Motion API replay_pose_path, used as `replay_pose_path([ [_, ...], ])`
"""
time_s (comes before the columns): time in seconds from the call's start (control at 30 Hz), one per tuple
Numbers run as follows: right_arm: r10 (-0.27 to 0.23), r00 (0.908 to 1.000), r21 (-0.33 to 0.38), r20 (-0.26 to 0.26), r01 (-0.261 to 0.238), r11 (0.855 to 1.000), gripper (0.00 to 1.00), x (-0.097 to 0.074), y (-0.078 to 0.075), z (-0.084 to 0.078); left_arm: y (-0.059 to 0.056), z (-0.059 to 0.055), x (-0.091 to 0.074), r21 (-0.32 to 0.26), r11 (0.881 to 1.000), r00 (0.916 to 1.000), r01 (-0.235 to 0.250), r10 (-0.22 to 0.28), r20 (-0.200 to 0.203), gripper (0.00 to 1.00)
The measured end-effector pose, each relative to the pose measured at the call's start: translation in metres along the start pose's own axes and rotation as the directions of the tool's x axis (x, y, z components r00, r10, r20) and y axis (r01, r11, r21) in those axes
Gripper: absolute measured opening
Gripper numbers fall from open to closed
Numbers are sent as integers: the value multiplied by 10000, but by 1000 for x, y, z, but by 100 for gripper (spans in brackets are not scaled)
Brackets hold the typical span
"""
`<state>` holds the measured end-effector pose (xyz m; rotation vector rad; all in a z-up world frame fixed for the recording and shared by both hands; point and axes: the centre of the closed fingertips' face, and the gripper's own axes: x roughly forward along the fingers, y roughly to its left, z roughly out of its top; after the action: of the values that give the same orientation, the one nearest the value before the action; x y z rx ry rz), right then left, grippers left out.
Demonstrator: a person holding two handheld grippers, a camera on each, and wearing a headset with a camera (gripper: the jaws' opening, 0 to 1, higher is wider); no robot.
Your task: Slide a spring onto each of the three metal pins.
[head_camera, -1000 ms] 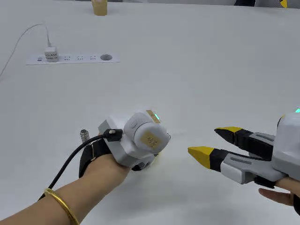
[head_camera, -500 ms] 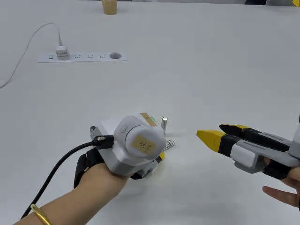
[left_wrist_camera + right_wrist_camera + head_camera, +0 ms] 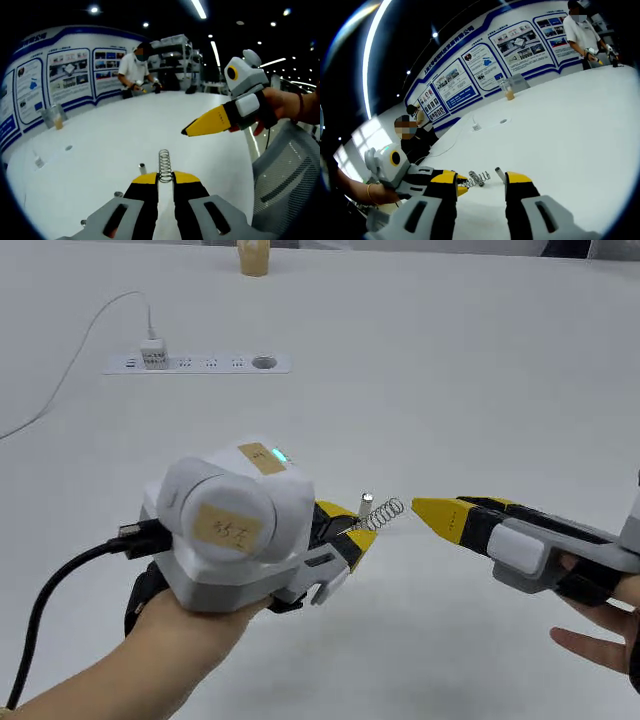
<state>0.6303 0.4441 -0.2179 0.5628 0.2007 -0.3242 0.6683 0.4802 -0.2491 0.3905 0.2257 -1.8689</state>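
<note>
Gripping a spring by one end in the left gripper, with the jaws drawn narrow around the coil and the rest of it sticking out past the yellow tips. Holding it clear of the white table, just right of centre in the head view, beside a bare metal pin that stands upright close behind it. Not yet threaded over that pin. Judged as the approach to a placement, so at least this one spring is left to seat. Hovering with the right gripper at the right of the head view, tips aimed at the spring's free end and near it without touching. Shown in the right gripper view with jaws wide apart and holding nothing.

Cannot count the finished pins with any confidence. Showing two more small stubs at the lower left of the left gripper view, possibly the other pins, but too small to tell whether they wear springs. Cannot tell either whether the spring's axis lines up with the bare pin. Lying well off toward the upper left of the head view: a power strip with a charger plugged in, and a cup cut off by the top edge.
</note>
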Motion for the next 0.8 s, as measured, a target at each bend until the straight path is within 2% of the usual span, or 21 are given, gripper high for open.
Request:
replay_pose_path([
  [0.1,319,9993,451,198,-328,9984,37,2,5,7,-3,12,-8,80,9999,9985,76,-81,550,10],
  [0.27,719,9973,794,169,-730,9942,33,5,12,11,-5,27,-21,208,9998,9913,80,-106,1309,10],
  [0.37,1032,9945,1211,205,-1049,9871,32,7,17,13,-5,31,-26,343,9994,9879,25,-78,1548,10],
  [0.43,1248,9919,1430,252,-1271,9815,30,9,21,13,-6,37,-28,338,9993,9798,153,-217,1988,10],
  [0.5,1475,9888,1620,231,-1493,9754,28,10,25,13,-5,36,-30,209,9996,9791,186,-224,2023,10],
  [0.6,1958,9805,1993,168,-1952,9603,25,11,34,12,-8,40,-33,232,9992,9700,333,-379,2402,10],
  [0.73,2307,9723,2483,379,-2328,9403,22,11,40,14,-11,44,-36,272,9984,9638,495,-549,2609,10],
  [0.8,2619,9642,2879,422,-2628,9209,19,10,45,15,-12,46,-38,338,9983,9600,483,-558,2744,10],
])
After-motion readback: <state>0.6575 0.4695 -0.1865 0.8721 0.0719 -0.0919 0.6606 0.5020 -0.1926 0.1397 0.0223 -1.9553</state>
